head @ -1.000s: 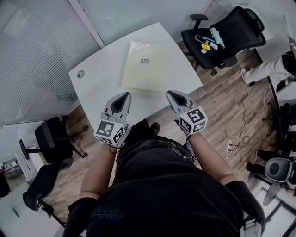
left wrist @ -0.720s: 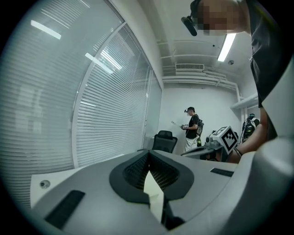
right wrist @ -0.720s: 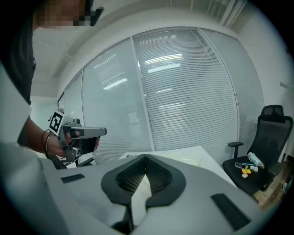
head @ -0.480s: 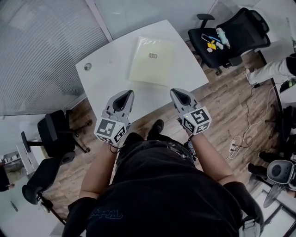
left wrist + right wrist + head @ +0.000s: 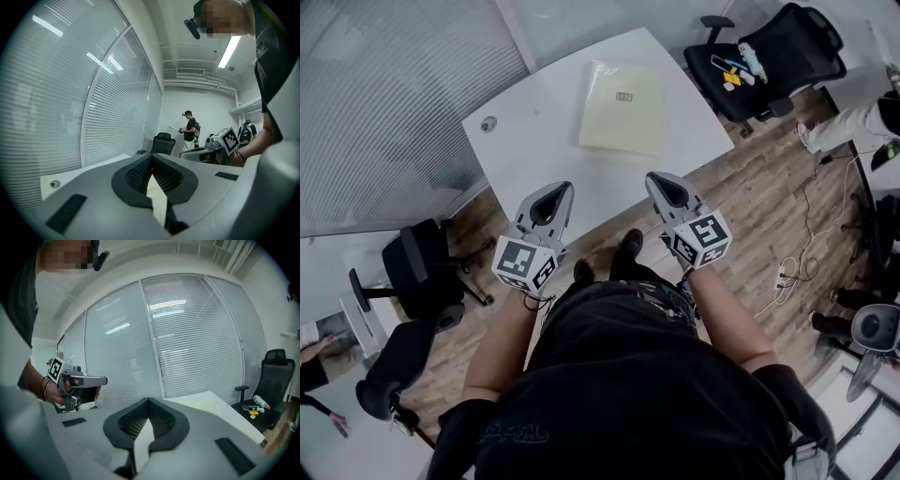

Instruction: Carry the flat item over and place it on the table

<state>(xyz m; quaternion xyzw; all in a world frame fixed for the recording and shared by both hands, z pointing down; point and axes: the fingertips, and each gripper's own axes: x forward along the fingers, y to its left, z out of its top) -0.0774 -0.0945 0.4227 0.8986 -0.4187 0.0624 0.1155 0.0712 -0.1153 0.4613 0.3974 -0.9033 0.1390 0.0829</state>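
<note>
A pale yellow flat item [image 5: 622,94] lies on the white table [image 5: 525,141], toward its far right corner. Both grippers hang side by side in front of me, well short of the item and touching nothing. My left gripper [image 5: 559,191] is shut and empty; in the left gripper view its jaws [image 5: 151,157] meet tip to tip with nothing between them. My right gripper [image 5: 660,180] is likewise shut and empty, its jaws [image 5: 148,401] pressed together. The item's pale surface [image 5: 157,197] shows past the left jaws.
A black office chair [image 5: 769,56] carrying small objects stands right of the table. More black chairs [image 5: 417,272] are at the left by the blinds-covered glass wall. Cables [image 5: 797,267] trail over the wood floor at right. Another person [image 5: 190,129] stands far off.
The table and the flat item have slid up and to the right in the head view, so the gap between the grippers and the item has grown. Both grippers stay shut.
</note>
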